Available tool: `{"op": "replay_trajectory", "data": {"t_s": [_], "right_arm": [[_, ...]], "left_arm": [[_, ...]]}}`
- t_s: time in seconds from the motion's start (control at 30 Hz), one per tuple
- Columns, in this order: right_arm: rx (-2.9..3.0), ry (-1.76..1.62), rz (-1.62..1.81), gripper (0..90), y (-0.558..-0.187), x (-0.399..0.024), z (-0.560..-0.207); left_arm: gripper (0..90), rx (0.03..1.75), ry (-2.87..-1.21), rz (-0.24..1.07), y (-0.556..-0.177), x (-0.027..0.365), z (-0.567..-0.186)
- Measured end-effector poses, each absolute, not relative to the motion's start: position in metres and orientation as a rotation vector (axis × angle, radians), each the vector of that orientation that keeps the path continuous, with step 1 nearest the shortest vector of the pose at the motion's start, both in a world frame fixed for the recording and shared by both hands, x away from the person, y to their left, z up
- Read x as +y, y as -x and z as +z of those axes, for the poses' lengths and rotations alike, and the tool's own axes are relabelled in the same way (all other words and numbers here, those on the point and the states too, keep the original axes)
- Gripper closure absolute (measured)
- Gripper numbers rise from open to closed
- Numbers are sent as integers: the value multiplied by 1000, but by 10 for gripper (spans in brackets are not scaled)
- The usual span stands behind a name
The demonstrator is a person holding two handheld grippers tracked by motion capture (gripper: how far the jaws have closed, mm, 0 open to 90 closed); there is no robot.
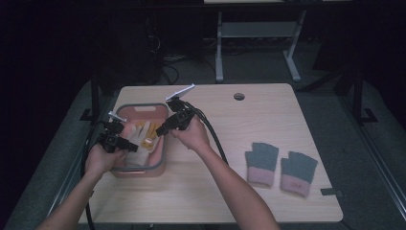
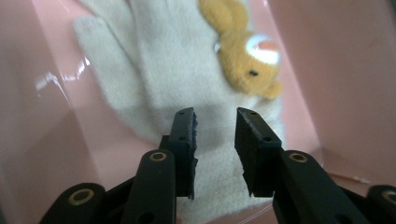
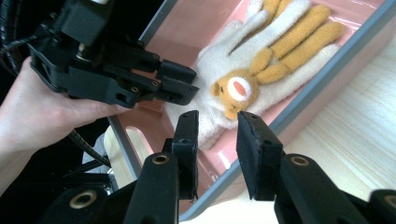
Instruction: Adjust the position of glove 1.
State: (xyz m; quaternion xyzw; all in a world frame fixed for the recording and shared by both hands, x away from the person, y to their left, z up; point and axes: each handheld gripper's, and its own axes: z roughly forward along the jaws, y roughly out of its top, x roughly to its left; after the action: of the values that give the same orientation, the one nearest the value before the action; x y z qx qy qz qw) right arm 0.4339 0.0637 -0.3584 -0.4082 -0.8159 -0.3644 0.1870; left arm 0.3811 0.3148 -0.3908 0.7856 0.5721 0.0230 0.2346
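So the cream glove (image 2: 154, 88) with the little orange bear (image 3: 236, 91) on it is lying flat inside the pink bin (image 1: 158, 165) at the left of the desk (image 1: 239, 191). Left claw (image 2: 215, 135) hangs right over its cuff end, jaws a bit apart with nothing pinched. Right claw (image 3: 217, 140) sits over the bin's rim, also apart and empty.

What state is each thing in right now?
Cream glove: lying flat in the bin, not gripped.
Pink bin: upright on the table, open top.
Grey gloves: side by side on the table, untouched.
Left gripper: over the cream glove in the bin, a gap showing between its jaws, nothing between them.
Right gripper: open, empty, above the bin's rim.
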Motion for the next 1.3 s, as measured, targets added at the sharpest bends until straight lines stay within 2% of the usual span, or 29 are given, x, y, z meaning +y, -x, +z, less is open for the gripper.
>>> {"op": "replay_trajectory", "data": {"t_s": [0.2,0.6,1.3], "right_arm": [[-2303,1163,-1039,661,-432,54,-355],[-2293,1191,-1066,627,-428,29,-351],[-2247,1256,-1100,589,-421,-21,-358]], "left_arm": [[620,1533,-2084,67,-379,314,-380],[552,1417,-2047,34,-375,297,-364],[502,1274,-2054,9,-370,245,-344]]}}
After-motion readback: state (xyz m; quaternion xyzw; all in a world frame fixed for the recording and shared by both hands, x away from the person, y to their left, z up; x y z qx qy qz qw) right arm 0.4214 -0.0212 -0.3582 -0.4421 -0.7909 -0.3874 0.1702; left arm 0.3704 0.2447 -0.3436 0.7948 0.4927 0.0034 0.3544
